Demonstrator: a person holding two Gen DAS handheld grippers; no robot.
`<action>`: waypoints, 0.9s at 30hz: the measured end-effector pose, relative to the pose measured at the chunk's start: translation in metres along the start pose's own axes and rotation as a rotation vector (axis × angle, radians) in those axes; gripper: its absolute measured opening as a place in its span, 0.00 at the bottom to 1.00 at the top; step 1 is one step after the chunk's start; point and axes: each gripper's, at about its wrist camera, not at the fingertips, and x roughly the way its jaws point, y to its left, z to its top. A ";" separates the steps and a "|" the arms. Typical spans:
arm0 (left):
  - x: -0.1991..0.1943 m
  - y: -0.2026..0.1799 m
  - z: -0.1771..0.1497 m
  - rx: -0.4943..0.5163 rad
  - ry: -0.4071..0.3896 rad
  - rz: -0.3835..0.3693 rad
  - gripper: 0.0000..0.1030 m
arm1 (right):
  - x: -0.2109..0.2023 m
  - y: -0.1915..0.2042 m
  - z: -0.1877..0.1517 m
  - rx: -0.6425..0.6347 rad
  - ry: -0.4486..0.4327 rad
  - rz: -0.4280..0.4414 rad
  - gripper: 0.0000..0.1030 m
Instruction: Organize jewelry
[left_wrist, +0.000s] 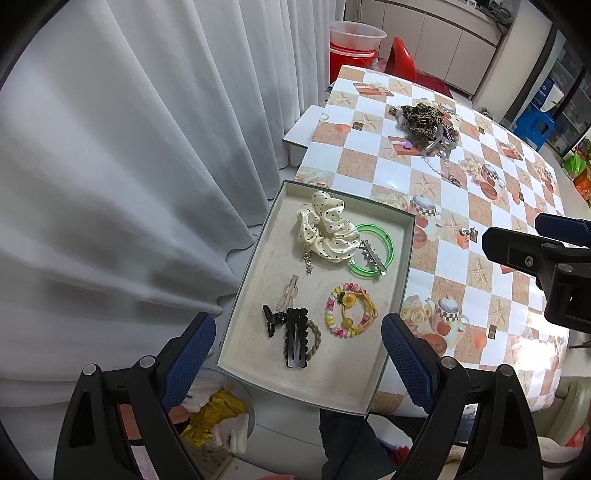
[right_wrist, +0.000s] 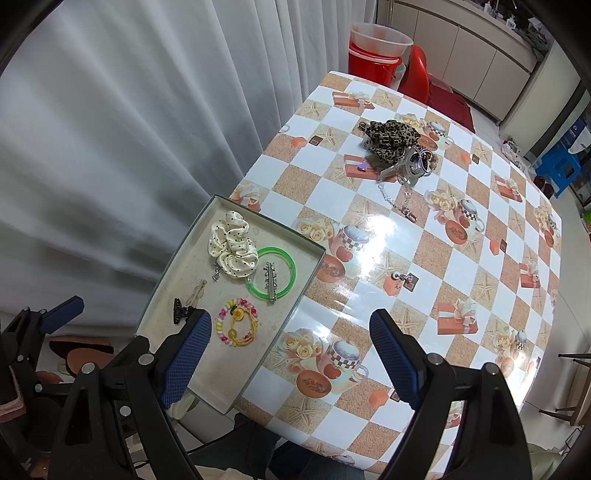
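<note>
Left gripper (left_wrist: 298, 354) jaws wide, empty, over the tray (left_wrist: 405, 254) at 12 o'clock. Right gripper (right_wrist: 290, 356) wide, empty. Tray holds scrunchie (left_wrist: 327, 230), green bangle (left_wrist: 384, 236), clips. Leopard scrunchie pile (right_wrist: 391, 142) at 1 o'clock on the table (right_wrist: 480, 229). No readable writing.

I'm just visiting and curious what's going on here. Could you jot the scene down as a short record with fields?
Tray: shallow box at the table's near left corner
In tray: cream dotted scrunchie, green bangle, flower bead bracelet, black clips
Still loose on table: leopard scrunchie pile, silver chain, small earrings
Left gripper: open, empty
Right gripper: open, empty
</note>
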 end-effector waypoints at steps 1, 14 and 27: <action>0.000 0.000 0.000 0.000 0.000 0.001 0.92 | 0.000 0.000 0.000 0.000 0.001 0.000 0.87; 0.001 0.000 0.001 0.001 0.000 0.000 0.92 | 0.000 0.001 0.000 0.008 -0.001 -0.002 0.87; 0.001 -0.001 0.001 0.002 0.001 0.000 0.92 | 0.001 0.002 0.001 0.015 -0.001 -0.004 0.87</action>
